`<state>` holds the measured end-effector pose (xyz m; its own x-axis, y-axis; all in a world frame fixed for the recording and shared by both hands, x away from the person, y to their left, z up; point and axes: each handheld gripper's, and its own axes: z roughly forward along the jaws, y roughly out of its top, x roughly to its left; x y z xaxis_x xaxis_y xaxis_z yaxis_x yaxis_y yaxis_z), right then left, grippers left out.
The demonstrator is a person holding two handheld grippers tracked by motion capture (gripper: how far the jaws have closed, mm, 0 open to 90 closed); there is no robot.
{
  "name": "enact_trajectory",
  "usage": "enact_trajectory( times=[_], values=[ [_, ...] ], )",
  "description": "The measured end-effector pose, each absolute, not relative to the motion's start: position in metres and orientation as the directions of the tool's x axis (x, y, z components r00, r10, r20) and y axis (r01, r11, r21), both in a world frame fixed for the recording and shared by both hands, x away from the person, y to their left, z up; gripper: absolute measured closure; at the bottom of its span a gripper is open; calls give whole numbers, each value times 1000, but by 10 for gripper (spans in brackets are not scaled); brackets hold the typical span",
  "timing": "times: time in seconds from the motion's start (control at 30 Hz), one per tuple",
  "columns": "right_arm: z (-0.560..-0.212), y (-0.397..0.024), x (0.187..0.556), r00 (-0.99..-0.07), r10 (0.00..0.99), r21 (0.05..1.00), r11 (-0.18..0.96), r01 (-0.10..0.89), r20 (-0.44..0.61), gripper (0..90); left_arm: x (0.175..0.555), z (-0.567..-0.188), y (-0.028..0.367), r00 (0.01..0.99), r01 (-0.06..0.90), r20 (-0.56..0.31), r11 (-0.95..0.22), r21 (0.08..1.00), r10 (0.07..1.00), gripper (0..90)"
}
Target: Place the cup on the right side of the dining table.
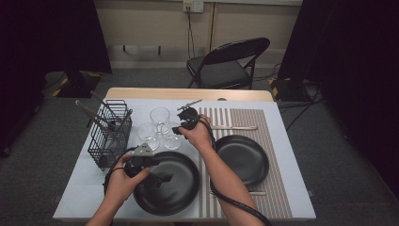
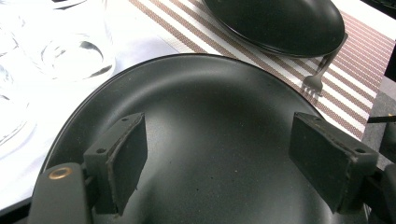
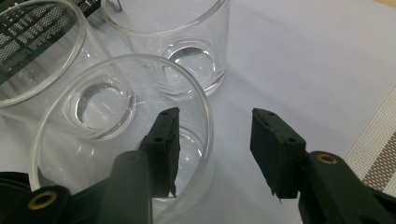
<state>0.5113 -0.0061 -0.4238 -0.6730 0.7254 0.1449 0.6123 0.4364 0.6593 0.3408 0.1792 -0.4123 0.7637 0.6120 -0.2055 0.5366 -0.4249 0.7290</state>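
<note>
A: Basket (image 1: 109, 136), black wire, at the table's left; utensils stand tilted in it. What sits beside it?

B: Three clear glasses (image 1: 159, 128), clustered just to its right on the white cloth (image 1: 84, 174). Empty, upright, close together.

A: And the left gripper (image 1: 157, 178)?

B: Held low over the near black plate (image 1: 167, 188), which lies on the cloth toward the front edge. In the left gripper view its jaws stand wide apart with nothing between the pads; the plate's dark surface shows under them.

A: Right gripper (image 1: 178, 131)?

B: At the glasses. In the right gripper view one jaw reaches inside the nearest glass (image 3: 116, 140) and the other stands outside it, so the wall of that glass lies between them. The outer pad is clearly off the glass; jaws partly open, not clamped on it.

A: Items further right?

B: Striped placemat (image 1: 244, 117), brown and white. On it a second black plate (image 1: 242, 160), a knife (image 1: 234, 127) lying beyond that plate, and a fork (image 2: 314, 80) just beside the plate's near rim.

A: Beyond the table?

B: Folding chair (image 1: 228, 63), black, well apart from the table on grey floor.
</note>
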Motion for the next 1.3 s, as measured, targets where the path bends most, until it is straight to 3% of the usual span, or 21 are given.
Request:
enact_trajectory(
  times=[0.63, 1.3],
  values=[
    [-423, -1, 508, -686, 717, 665, 452, 594, 126, 735, 340, -412, 181, 761, 537, -205, -420, 732, 615, 194],
    [-423, -11, 500, -693, 712, 648, 476, 595, 113, 822, 340, -411, 178, 768, 527, -192, -433, 731, 611, 195]
  ],
)
